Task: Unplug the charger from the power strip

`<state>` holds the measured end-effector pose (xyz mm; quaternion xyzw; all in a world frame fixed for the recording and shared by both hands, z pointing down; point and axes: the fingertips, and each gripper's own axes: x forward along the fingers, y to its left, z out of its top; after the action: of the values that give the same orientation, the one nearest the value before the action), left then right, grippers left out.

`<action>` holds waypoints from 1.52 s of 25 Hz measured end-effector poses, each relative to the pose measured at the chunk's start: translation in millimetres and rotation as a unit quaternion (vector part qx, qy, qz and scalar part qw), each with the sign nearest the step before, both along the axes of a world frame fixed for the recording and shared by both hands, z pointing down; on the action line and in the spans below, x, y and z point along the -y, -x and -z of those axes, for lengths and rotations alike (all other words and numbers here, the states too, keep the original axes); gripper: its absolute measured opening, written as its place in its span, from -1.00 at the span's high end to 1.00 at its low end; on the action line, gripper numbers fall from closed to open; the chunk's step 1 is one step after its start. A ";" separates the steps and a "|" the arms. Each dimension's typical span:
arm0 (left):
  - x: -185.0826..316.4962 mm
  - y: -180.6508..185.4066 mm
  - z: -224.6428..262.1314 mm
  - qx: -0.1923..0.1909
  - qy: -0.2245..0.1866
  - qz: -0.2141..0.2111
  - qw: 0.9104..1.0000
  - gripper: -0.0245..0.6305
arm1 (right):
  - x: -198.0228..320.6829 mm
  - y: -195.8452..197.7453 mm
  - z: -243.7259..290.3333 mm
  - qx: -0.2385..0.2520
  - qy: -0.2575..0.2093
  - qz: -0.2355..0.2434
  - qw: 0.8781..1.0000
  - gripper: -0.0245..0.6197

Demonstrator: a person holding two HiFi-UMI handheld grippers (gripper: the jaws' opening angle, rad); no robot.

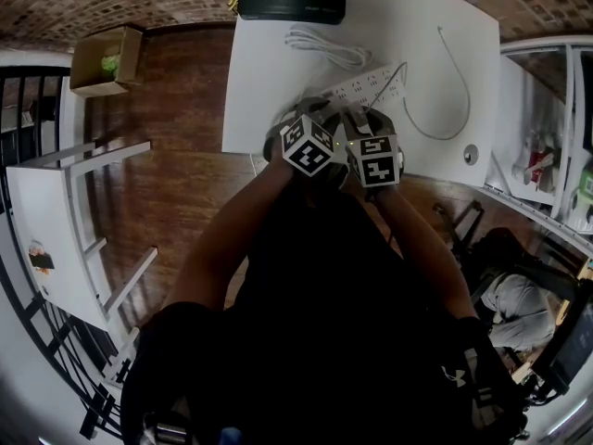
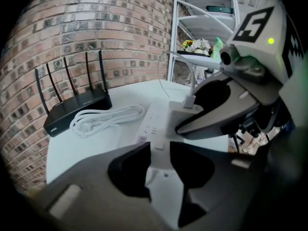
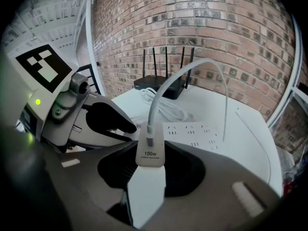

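Right gripper view: white block charger [image 3: 150, 153] marked 100w sits between the jaws of the right gripper [image 3: 149, 170], both pads pinching its sides. A thin white cable [image 3: 159, 85] is plugged into its top face and arcs up and over to the right. The charger is at the near end of the long white plastic power strip [image 3: 202, 131], which lies flat on the white table [image 3: 250, 143]. Left gripper view shows the charger standing on the strip's top face; can't tell whether the prongs are fully in. The left gripper [image 2: 159, 150] is clamped on the strip's near end, one jaw on each side, just beside the right gripper. Head view: the two marker cubes nearly touch at the table's near edge.

Farther back on the table:
- A coiled white cord [image 2: 103, 119] lies beside the strip, apart from it.
- A black router [image 2: 77, 110] with four upright antennas stands at the far edge, against the red brick wall [image 2: 96, 28].
- A small round grey disc [image 1: 471, 154] sits near the table's right front corner.

Containers:
- An open cardboard box [image 1: 88, 63] on the brown wood floor [image 1: 176, 156], left of the table and well apart, holds something green [image 1: 110, 63]; too small to identify.
- A white metal shelf unit [image 2: 202, 20] right of the table carries what looks like yellow and white flowers [image 2: 195, 44] on one shelf.
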<state>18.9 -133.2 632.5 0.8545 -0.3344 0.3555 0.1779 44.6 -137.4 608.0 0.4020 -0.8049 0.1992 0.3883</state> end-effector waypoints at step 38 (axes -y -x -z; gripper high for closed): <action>1.0 1.1 1.8 -0.013 -0.014 0.027 0.999 0.54 | -10.3 -23.5 28.1 0.089 -0.021 -0.050 0.995 0.49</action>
<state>17.7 -134.2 630.7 0.8519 -0.3602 0.3348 0.1801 68.1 -127.1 579.8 0.4303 -0.8195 0.2361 0.2959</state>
